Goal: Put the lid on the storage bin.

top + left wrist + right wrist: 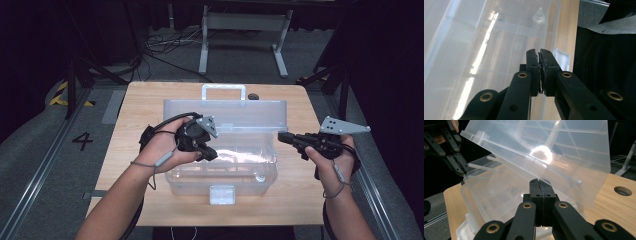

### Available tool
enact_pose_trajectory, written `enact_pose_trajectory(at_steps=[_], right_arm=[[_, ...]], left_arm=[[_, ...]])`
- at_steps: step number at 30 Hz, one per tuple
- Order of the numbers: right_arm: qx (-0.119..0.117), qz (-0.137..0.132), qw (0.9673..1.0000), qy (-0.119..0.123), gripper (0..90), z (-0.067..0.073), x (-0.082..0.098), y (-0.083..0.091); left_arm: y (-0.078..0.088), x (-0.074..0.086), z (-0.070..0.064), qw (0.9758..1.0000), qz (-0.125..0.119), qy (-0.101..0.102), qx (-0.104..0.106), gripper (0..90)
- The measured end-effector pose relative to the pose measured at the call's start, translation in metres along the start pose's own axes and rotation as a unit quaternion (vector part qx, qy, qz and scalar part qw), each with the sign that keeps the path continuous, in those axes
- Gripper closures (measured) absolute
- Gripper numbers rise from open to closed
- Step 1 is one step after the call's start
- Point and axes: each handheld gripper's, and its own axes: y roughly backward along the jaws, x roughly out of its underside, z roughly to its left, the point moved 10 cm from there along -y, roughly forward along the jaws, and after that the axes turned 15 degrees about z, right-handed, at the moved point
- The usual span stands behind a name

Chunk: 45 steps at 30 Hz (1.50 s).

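A clear plastic box (220, 175) stands on the wooden table (135, 125) with its lid (250, 112) raised at the back. My left gripper (212, 155) hangs over the box's left half, pointing down into it, jaws shut with nothing between them. In the left gripper view the left gripper (539, 52) has its pads together above the box wall (486, 50). My right gripper (281, 136) is level, just right of the box, pointing at it, shut and empty. In the right gripper view the right gripper (539, 181) faces the tilted lid (554, 152), and the left gripper (461, 171) is at the far rim.
The box's white latch (222, 194) faces the near table edge, and its handle (223, 90) sticks up at the back. A small dark hole (253, 96) lies in the tabletop behind the lid. A metal stand (245, 35) and cables are on the floor beyond.
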Motion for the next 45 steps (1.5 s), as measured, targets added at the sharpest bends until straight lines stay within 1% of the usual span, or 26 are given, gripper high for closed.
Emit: enact_pose_trajectory(at_steps=[3, 6, 11, 12, 15, 21, 22, 24, 25, 26, 30, 35, 36, 37, 40, 41, 42, 44, 45], right_arm=[[0.0, 0.001, 1.0, -0.001, 90.0, 0.0, 0.0, 0.0], [0.002, 0.002, 1.0, 0.0, 90.0, 0.0, 0.0, 0.0], [0.004, 0.004, 1.0, 0.002, 90.0, 0.0, 0.001, 0.0], [0.004, 0.004, 1.0, 0.002, 90.0, 0.0, 0.001, 0.0], [0.004, 0.004, 1.0, 0.002, 90.0, 0.0, 0.001, 0.0], [0.005, 0.005, 1.0, 0.002, 90.0, 0.0, 0.001, 0.0], [0.005, 0.005, 1.0, 0.002, 90.0, 0.0, 0.001, 0.0], [0.005, 0.006, 1.0, 0.002, 90.0, 0.0, 0.001, 0.0], [0.005, 0.006, 1.0, 0.002, 90.0, 0.0, 0.001, 0.0], [0.005, 0.006, 1.0, 0.002, 90.0, 0.0, 0.001, 0.0], [0.005, 0.007, 1.0, 0.003, 90.0, 0.001, 0.002, 0.0], [0.007, 0.008, 0.9999, 0.004, 90.0, 0.001, 0.002, 0.0], [0.008, 0.008, 0.9999, 0.004, 90.0, 0.001, 0.002, 0.0], [0.008, 0.008, 0.9999, 0.004, 90.0, 0.001, 0.002, 0.0], [0.006, 0.007, 0.9999, 0.004, 90.0, 0.001, 0.002, 0.0], [0.007, 0.008, 0.9999, 0.004, 90.0, 0.001, 0.002, 0.0], [0.007, 0.008, 0.9999, 0.004, 90.0, 0.001, 0.002, 0.0], [0.009, 0.008, 0.9999, 0.005, 90.0, 0.0, 0.002, 0.0], [0.009, 0.009, 0.9999, 0.006, 90.0, 0.0, 0.002, 0.0]], left_arm=[[0.001, 0.005, 0.002, 1.0, -0.004, 0.005, 0.0, 85.6], [0.004, 0.015, 0.005, 0.9998, -0.01, 0.018, 0.001, 84.9], [0.008, 0.022, 0.006, 0.9996, -0.015, 0.025, 0.005, 83.8], [0.009, 0.025, 0.006, 0.9994, -0.017, 0.031, 0.007, 83.8], [0.011, 0.03, 0.008, 0.999, -0.023, 0.038, 0.006, 83.5], [0.017, 0.041, 0.013, 0.9977, -0.041, 0.055, 0.004, 83.2], [0.017, 0.041, 0.013, 0.9977, -0.041, 0.055, 0.004, 82.8], [0.02, 0.047, 0.013, 0.9967, -0.052, 0.062, 0.003, 82.8], [0.02, 0.047, 0.013, 0.9967, -0.052, 0.062, 0.003, 82.8], [0.021, 0.049, 0.012, 0.9964, -0.057, 0.063, 0.004, 82.8], [0.022, 0.057, 0.012, 0.9953, -0.063, 0.073, -0.002, 83.0], [0.023, 0.069, 0.017, 0.9927, -0.074, 0.095, -0.005, 82.9], [0.024, 0.073, 0.019, 0.9916, -0.079, 0.103, -0.007, 82.6], [0.024, 0.073, 0.019, 0.9916, -0.079, 0.103, -0.007, 82.0], [0.026, 0.078, 0.021, 0.9886, -0.098, 0.114, -0.005, 82.0], [0.026, 0.08, 0.022, 0.9864, -0.111, 0.121, -0.003, 82.2], [0.026, 0.08, 0.022, 0.9864, -0.111, 0.121, -0.003, 82.2], [0.026, 0.085, 0.023, 0.984, -0.124, 0.128, 0.0, 82.2], [0.026, 0.088, 0.025, 0.9834, -0.123, 0.133, -0.001, 82.0]])
